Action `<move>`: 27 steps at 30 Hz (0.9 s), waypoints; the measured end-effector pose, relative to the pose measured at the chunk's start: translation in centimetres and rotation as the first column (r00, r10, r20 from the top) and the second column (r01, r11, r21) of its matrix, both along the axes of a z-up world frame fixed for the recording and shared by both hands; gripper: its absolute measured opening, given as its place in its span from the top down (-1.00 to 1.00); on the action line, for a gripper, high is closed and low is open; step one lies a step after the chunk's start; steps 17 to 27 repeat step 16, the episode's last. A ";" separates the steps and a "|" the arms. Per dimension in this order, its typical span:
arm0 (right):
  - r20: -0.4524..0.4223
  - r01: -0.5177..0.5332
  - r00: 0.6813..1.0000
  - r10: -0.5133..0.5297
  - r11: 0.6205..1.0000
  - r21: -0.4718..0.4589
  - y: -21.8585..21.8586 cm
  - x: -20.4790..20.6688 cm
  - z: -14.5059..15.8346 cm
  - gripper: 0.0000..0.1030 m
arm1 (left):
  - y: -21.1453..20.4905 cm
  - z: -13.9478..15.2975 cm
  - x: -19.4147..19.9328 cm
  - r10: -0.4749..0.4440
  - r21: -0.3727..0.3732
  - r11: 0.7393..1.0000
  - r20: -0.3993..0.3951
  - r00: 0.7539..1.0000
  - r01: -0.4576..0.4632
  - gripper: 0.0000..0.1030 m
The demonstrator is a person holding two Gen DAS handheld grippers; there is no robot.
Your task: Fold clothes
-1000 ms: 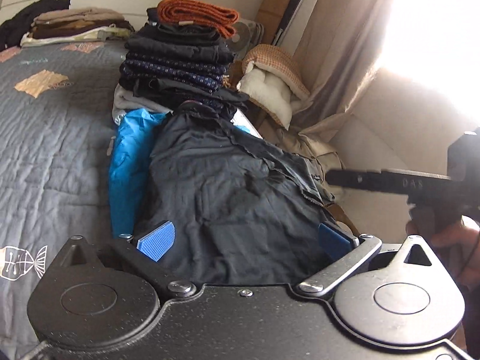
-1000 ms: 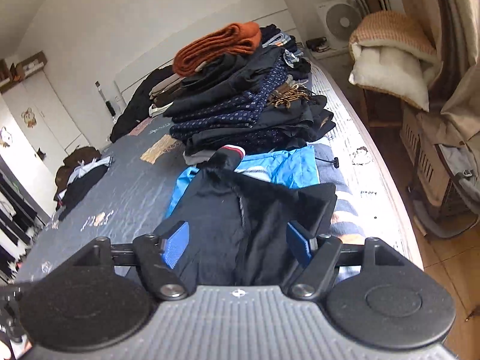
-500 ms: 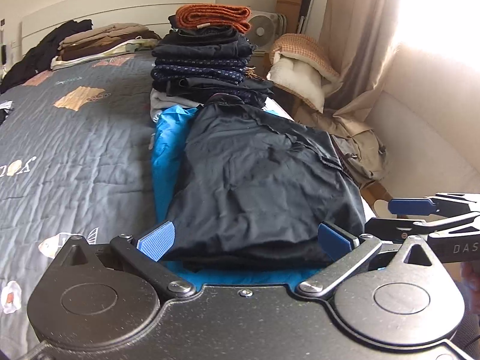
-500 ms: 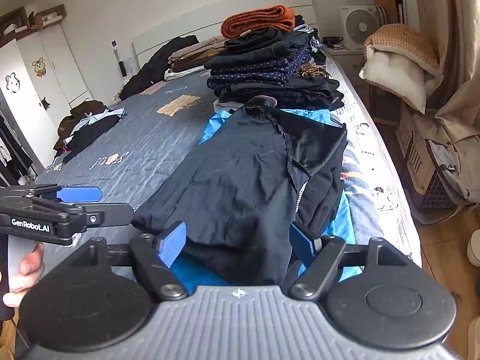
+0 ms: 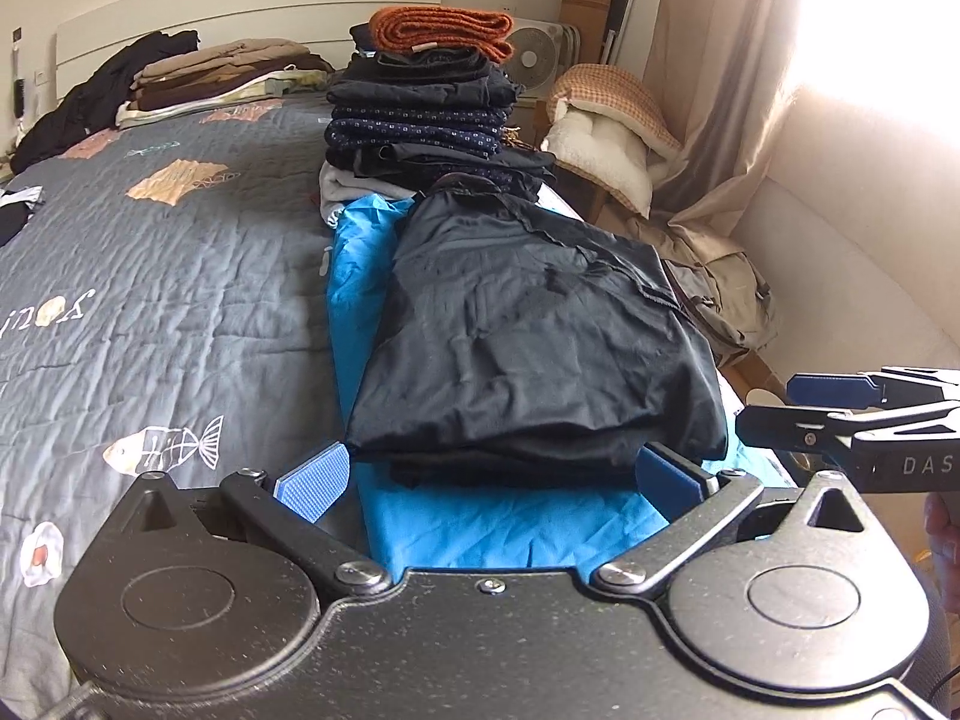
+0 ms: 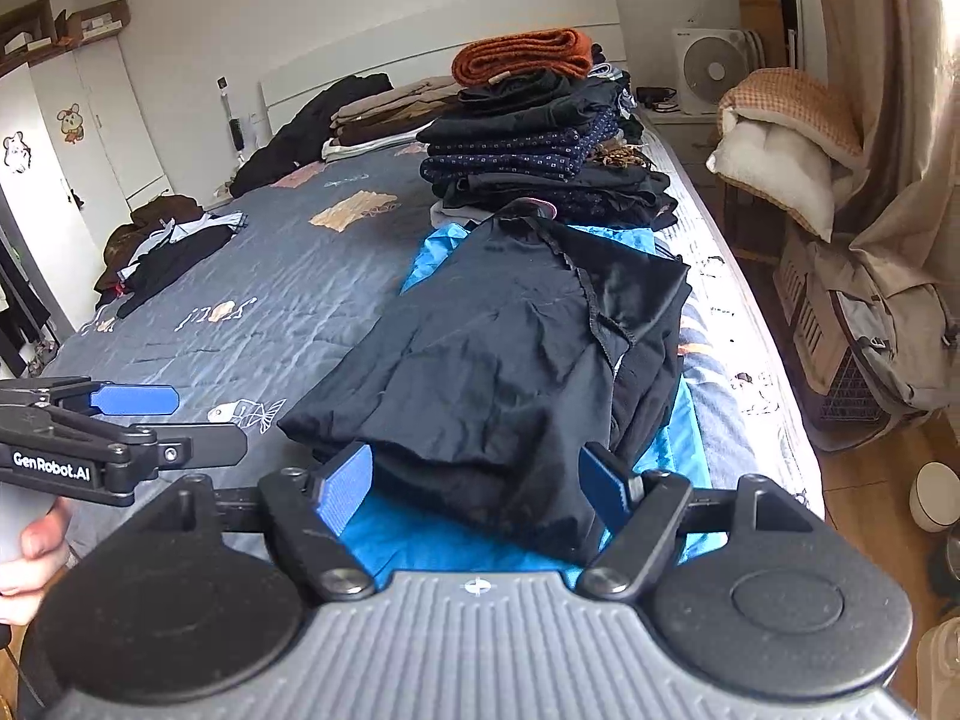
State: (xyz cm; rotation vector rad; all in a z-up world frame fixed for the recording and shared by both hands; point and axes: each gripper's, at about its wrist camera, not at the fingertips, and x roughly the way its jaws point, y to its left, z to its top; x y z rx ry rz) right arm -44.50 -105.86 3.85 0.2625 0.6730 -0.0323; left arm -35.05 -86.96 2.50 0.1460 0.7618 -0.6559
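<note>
While both grippers, left (image 5: 489,477) and right (image 6: 477,477), hang spread and empty, the black garment (image 5: 534,336) lies folded; loose clothes (image 6: 165,252) remain.

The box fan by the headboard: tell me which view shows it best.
The right wrist view: the box fan stands whole and unobstructed past the clothes stack. In the left wrist view the fan is smaller, partly hidden behind that stack.
</note>
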 end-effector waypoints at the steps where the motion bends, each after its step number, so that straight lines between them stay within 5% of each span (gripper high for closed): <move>1: -0.001 0.002 1.000 -0.002 1.000 0.000 0.2 -0.2 0.0 -0.46 | 0.1 0.0 -0.2 -0.001 0.000 1.000 -0.002 1.000 0.001 -1.00; 27: 0.001 0.017 1.000 -0.017 1.000 -0.026 1.5 -1.5 0.8 -0.46 | 0.9 1.5 -2.1 -0.014 -0.046 0.999 0.087 0.996 0.018 -1.00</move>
